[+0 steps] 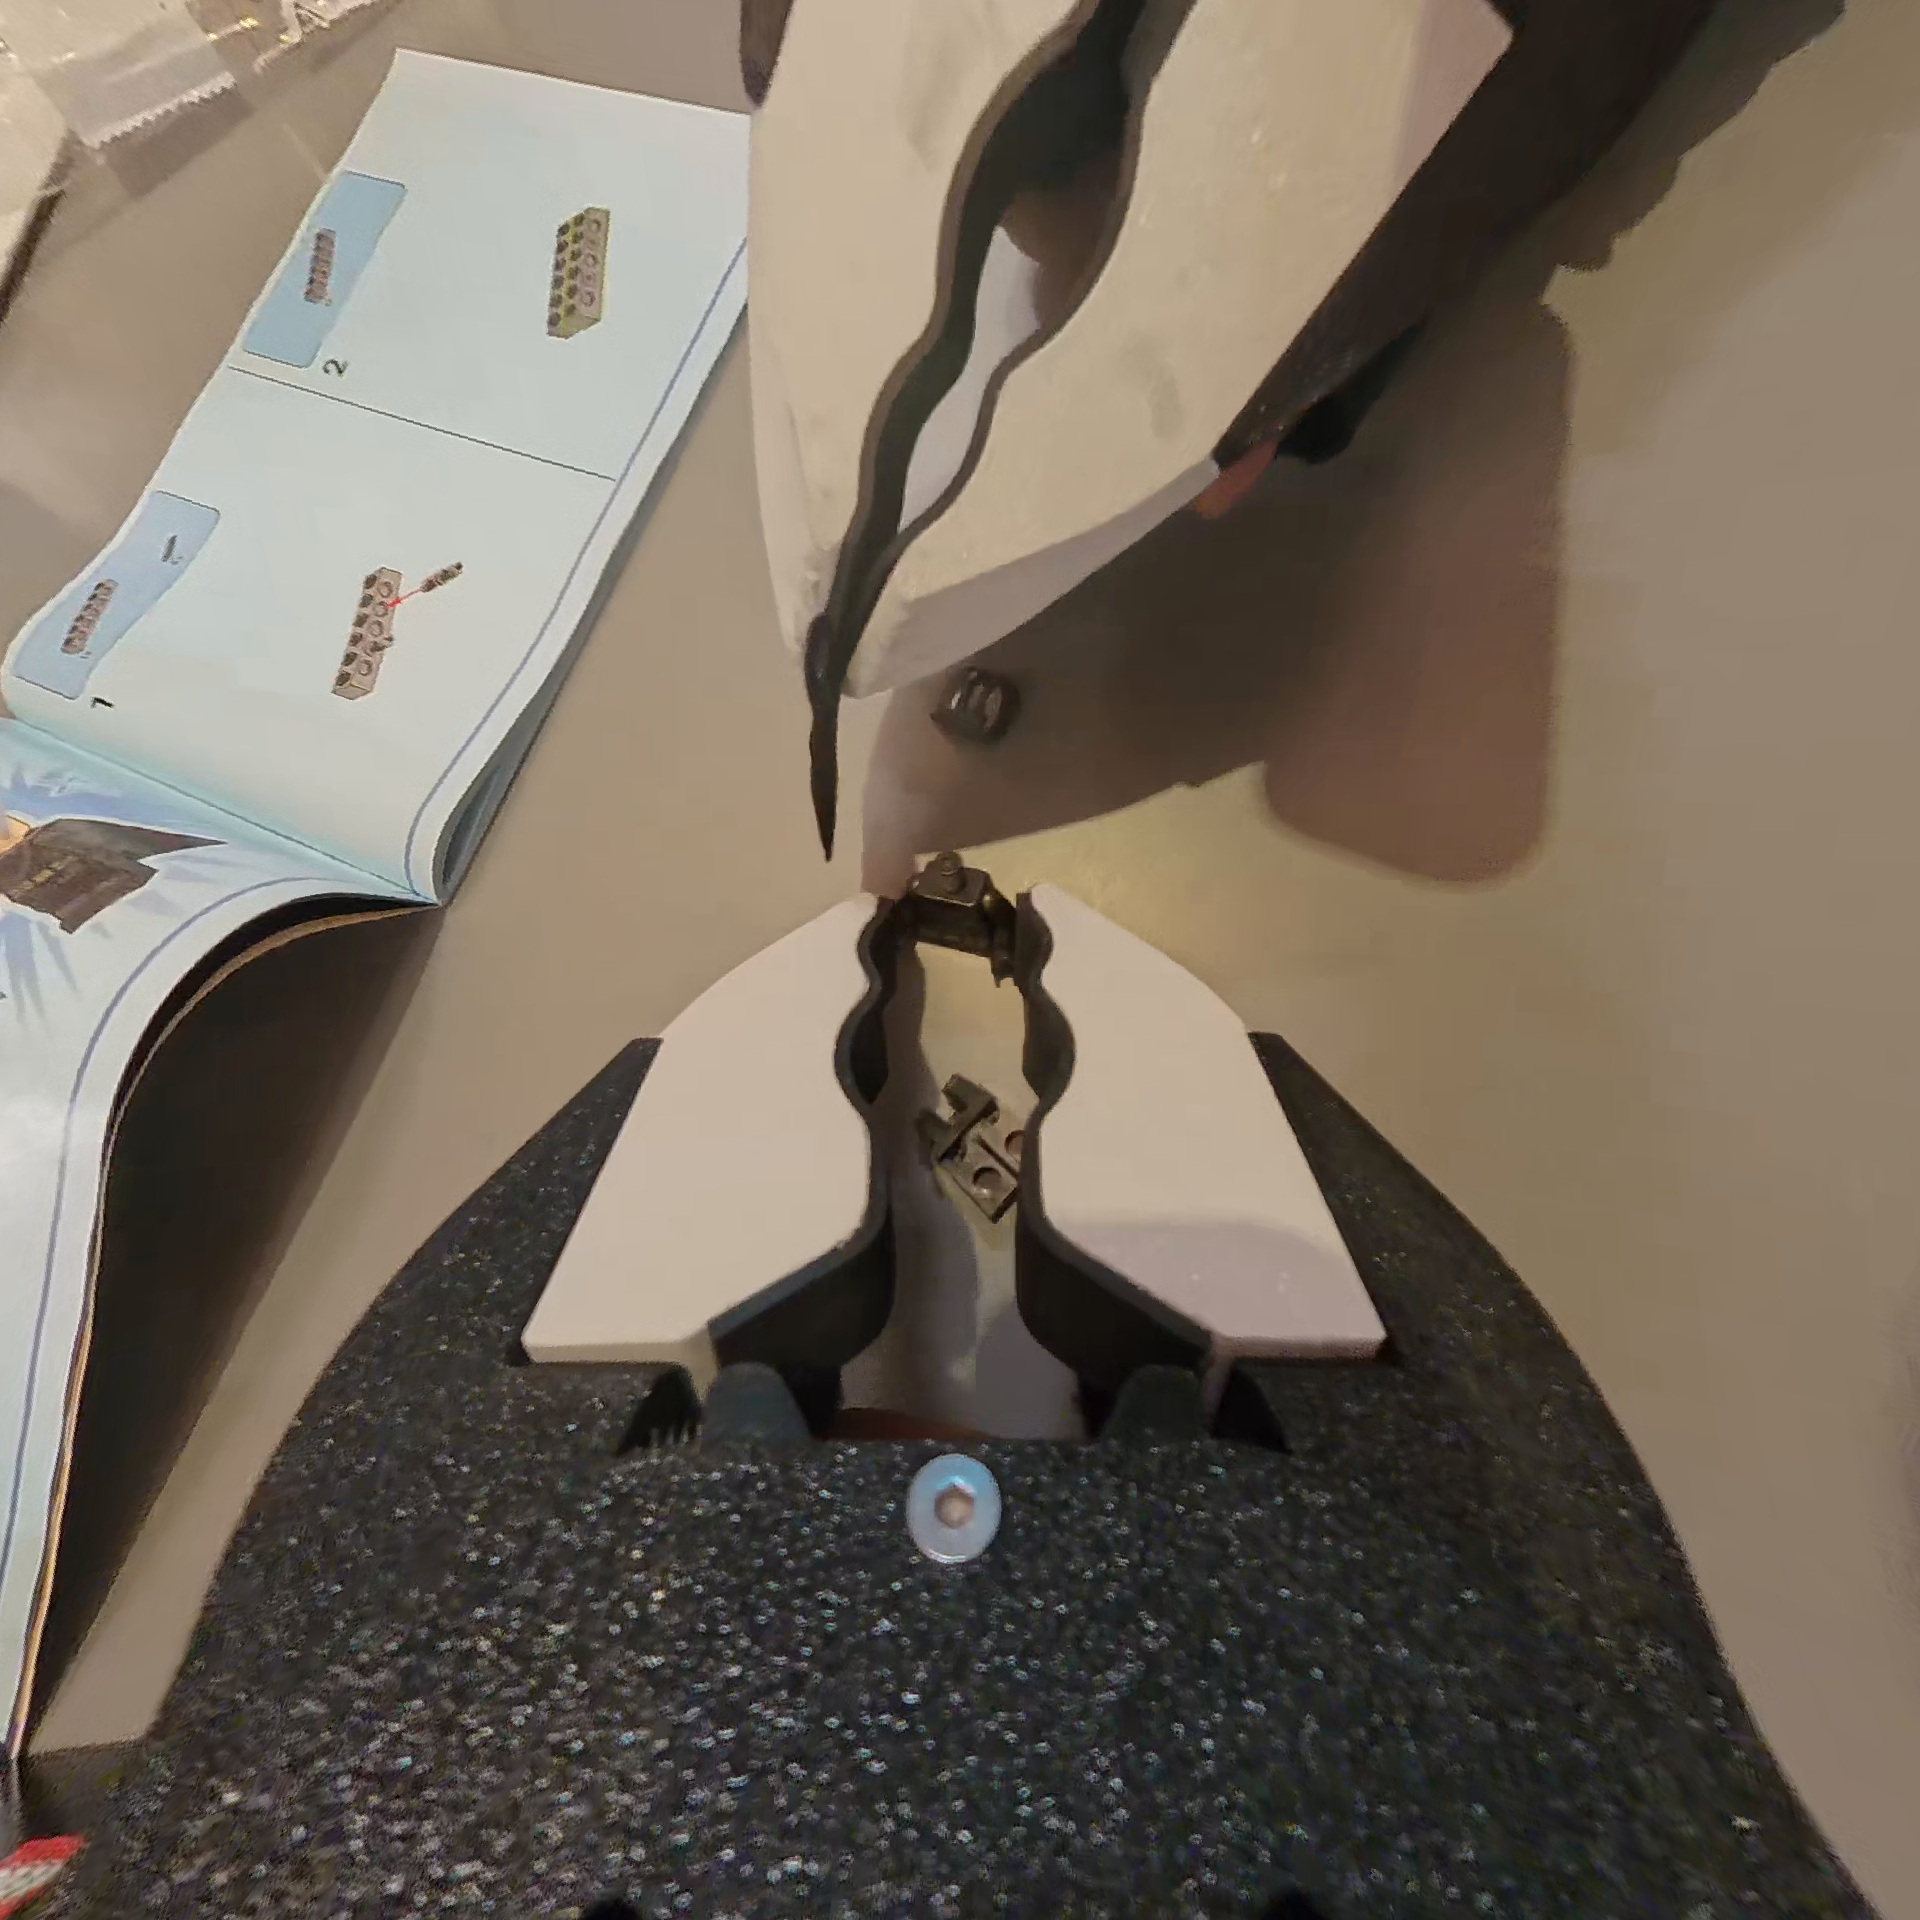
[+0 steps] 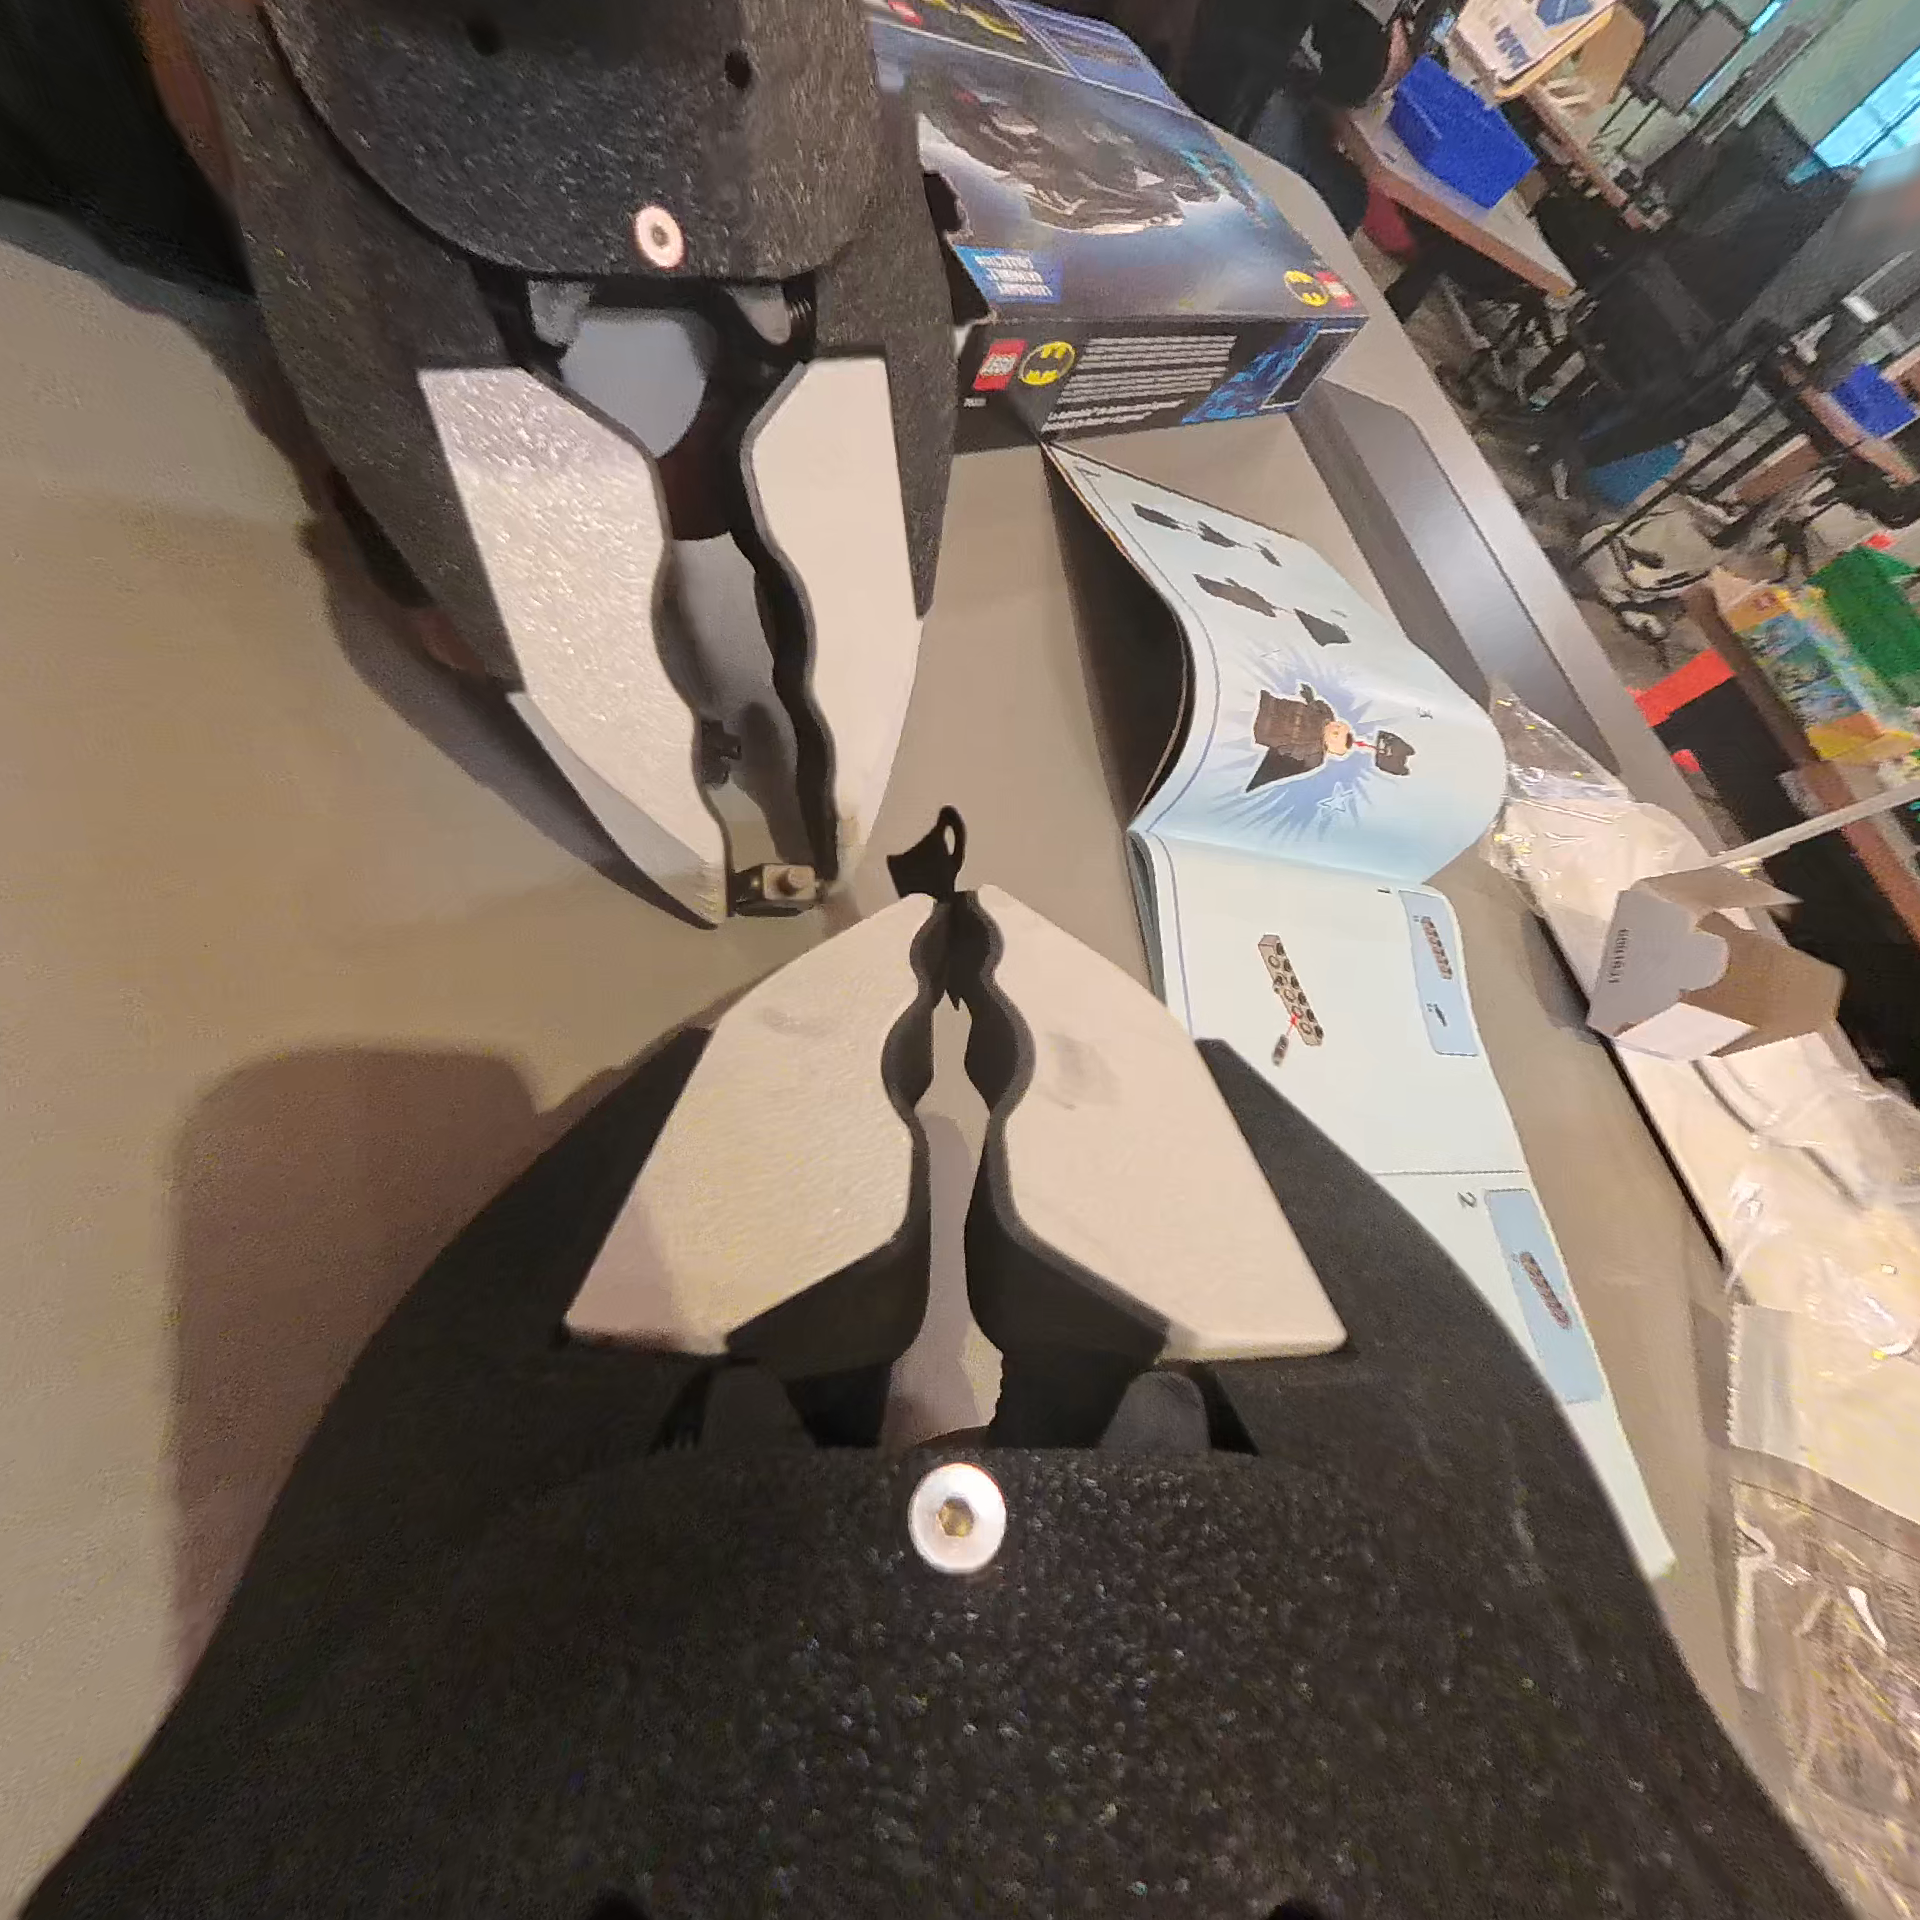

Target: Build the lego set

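Two grippers meet tip to tip over the grey table [image 1: 1351,1039]. Left gripper [image 1: 951,904] is clamped narrowly on a small dark brick piece [image 1: 948,902] with a stud. Right gripper [image 2: 951,914] is closed on a thin black flat piece [image 2: 928,854], possibly a cape. Another dark piece [image 1: 975,1148] lies beneath the left fingers; an open instruction booklet [image 1: 343,499] lies nearby.

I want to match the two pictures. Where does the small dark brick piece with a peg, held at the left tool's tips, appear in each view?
Left wrist view: the small dark brick piece is just above centre, clamped between the left tool's fingertips.
Right wrist view: it is left of centre, at the tips of the tool reaching in from the top.
Shared landmark: the open light blue instruction booklet.
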`<action>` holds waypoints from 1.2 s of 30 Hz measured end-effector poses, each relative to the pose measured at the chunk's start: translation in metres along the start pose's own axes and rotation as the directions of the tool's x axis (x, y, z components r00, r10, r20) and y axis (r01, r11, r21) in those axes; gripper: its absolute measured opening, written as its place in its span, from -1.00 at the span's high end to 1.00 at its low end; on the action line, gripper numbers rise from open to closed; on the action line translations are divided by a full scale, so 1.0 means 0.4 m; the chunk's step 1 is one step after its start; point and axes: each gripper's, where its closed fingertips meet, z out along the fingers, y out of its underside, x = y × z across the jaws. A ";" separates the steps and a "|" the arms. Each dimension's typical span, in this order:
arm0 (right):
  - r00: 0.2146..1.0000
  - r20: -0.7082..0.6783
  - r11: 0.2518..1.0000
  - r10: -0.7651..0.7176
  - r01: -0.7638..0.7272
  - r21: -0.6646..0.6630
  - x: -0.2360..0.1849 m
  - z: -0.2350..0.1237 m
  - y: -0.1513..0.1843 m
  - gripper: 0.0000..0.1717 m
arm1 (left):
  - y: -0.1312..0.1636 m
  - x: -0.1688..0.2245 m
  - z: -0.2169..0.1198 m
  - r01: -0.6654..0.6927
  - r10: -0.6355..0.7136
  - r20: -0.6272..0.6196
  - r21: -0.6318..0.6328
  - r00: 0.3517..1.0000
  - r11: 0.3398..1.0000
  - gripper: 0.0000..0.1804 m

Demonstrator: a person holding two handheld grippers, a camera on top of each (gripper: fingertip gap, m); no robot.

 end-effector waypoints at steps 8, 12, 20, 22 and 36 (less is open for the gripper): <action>0.997 -0.077 0.999 -0.015 0.011 -0.050 -0.016 -0.044 0.027 1.00 | -0.060 0.028 -0.020 0.087 -0.089 0.016 0.077 0.996 0.993 0.76; 0.984 -0.139 0.991 -0.114 0.103 -0.090 -0.036 -0.064 0.039 1.00 | -0.071 0.062 -0.012 0.132 -0.128 -0.048 0.095 0.991 0.987 0.76; 0.900 -0.243 0.926 -0.361 0.314 -0.211 -0.086 -0.118 0.071 1.00 | -0.102 0.115 0.007 0.124 -0.119 -0.062 0.087 0.991 0.988 0.77; 0.891 -0.256 0.920 -0.374 0.323 -0.222 -0.085 -0.123 0.068 1.00 | -0.102 0.127 0.014 0.112 -0.106 -0.068 0.081 0.992 0.990 0.77; 0.882 -0.199 0.889 -0.427 0.370 -0.270 -0.107 -0.094 0.079 1.00 | -0.070 0.120 0.045 0.087 -0.087 0.003 0.003 0.996 0.996 0.77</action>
